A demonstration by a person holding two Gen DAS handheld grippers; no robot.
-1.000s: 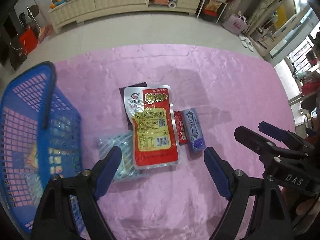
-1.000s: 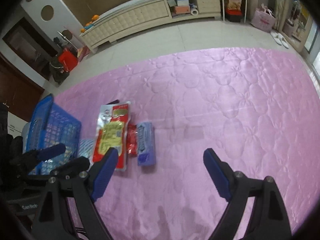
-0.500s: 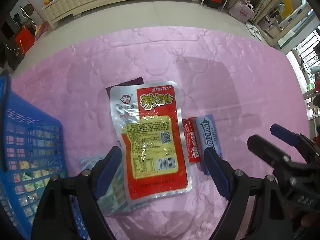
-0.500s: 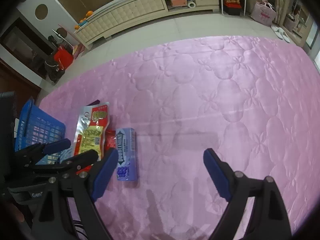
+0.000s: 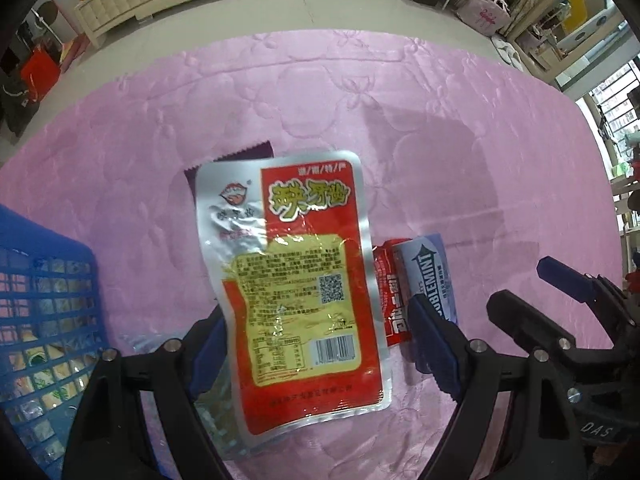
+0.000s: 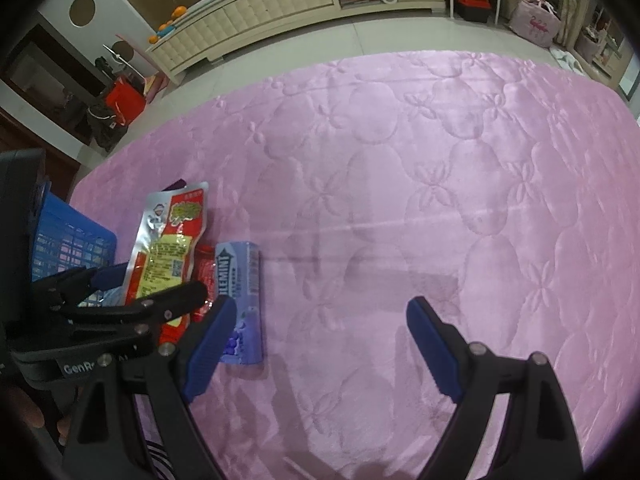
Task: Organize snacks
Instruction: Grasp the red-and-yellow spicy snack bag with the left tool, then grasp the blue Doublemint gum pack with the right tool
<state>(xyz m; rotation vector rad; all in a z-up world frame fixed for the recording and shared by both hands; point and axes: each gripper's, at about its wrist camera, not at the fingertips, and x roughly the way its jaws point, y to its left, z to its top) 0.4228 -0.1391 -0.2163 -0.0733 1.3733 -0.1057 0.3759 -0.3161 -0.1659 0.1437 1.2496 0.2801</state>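
Left wrist: gripper [image 5: 316,344] steeply downward, agape.

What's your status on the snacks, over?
Both grippers open, left gripper straddling the red pouch, right gripper empty. Gum pack and red bar crowd its side. Blue basket beside.

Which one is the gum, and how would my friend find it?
Start at the pink quilt and find the big red and silver snack bag in the middle. On its right lies a thin red packet, then the gum pack. It is the only pale purple one, a small block with a white arrow.
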